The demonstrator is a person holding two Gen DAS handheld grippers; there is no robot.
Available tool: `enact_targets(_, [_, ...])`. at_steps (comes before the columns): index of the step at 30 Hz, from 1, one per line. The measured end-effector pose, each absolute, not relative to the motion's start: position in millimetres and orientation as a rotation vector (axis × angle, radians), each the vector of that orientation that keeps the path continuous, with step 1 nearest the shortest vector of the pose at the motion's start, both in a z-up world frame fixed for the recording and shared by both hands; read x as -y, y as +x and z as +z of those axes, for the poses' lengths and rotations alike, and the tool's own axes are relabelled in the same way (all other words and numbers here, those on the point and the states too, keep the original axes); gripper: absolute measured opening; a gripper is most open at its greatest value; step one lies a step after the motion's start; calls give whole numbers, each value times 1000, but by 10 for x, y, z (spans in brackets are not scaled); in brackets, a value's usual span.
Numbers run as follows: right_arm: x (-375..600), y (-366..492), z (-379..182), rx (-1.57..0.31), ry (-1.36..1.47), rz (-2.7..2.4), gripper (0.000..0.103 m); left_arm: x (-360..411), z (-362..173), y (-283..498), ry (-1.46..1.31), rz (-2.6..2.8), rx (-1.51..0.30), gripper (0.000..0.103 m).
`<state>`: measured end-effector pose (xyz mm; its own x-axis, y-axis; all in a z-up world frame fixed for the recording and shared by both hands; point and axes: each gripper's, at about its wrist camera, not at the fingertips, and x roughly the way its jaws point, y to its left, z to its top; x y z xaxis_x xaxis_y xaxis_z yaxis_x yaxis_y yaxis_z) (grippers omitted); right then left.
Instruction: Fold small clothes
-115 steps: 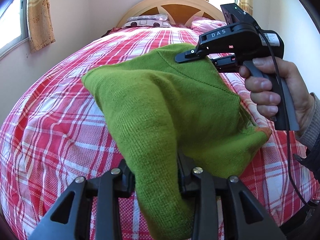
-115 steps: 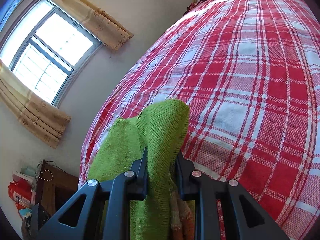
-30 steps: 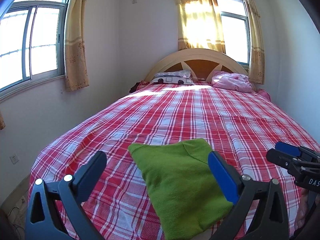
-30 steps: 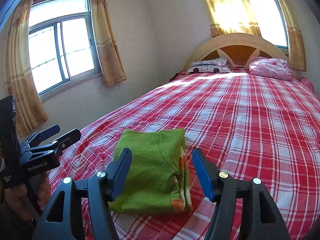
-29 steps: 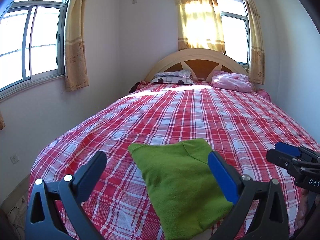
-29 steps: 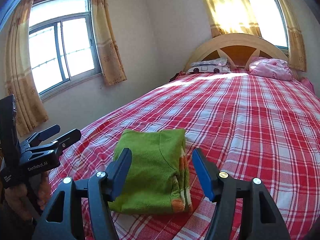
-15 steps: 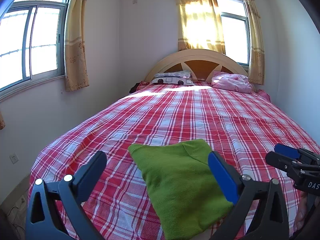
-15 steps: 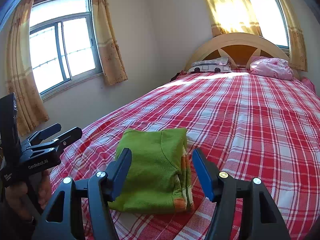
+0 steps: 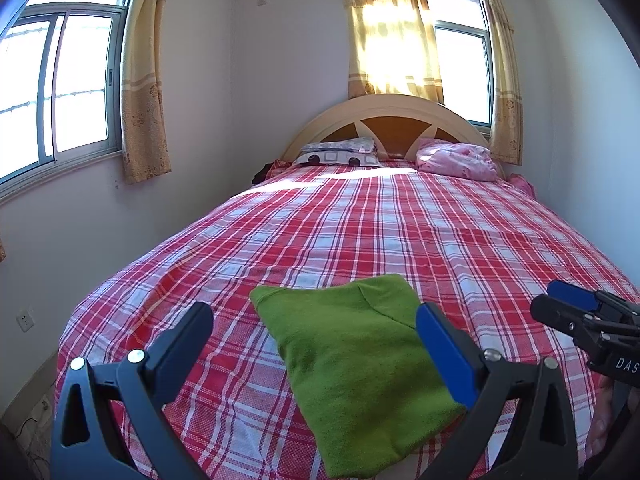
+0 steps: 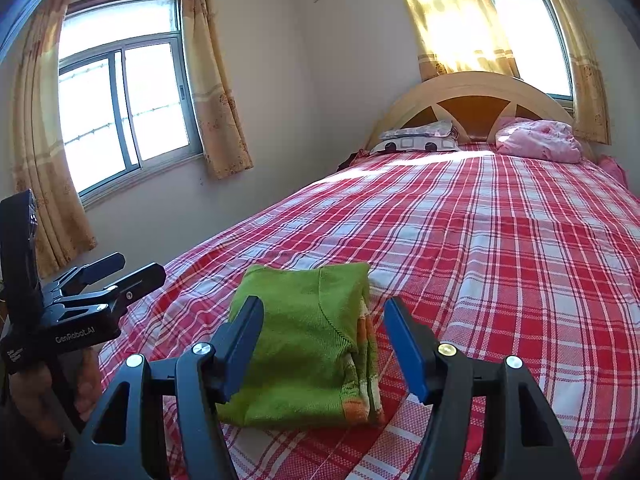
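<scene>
A bright green sweater (image 9: 360, 356) with orange-and-white trim lies on a red-and-white plaid bedspread (image 9: 400, 232). Far off, a pink pillow (image 9: 456, 160), yellow patterned curtains (image 9: 392, 28), black hand-held grippers with blue pads (image 9: 444, 344).

So that's one folded green sweater (image 9: 356, 352) on one bed (image 9: 400, 240), two pillows up top, a patterned pillow (image 9: 338, 154) and a pink pillow (image 9: 456, 160), two windows with curtains, plus two grippers, left gripper (image 9: 316, 328) and right gripper (image 10: 324, 328).
</scene>
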<state>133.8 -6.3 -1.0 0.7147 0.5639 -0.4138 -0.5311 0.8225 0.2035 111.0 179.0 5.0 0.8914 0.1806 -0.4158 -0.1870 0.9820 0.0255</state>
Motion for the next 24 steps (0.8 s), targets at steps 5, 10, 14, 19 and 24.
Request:
enact_targets(5, [95,1314,24,-455,80,600,64,-1770,89,1079,-10,196,-414,103])
enact_targets(10, [100,1317,24,-453,85,601,64,-1745,131,1069,1,187,-403,103])
enact_targets(14, [111,1327,16,-451,88,602,64,-1737,149,1075,10,193,-401,103])
enact_targets(19, [109,1324,-4,-455,88,603,64,-1780,164,1060,2,219,-393,103])
enact_targets(24, [88,1317,-21,-460,80,610,64,-1869,170,1048,-18,267,-377,103])
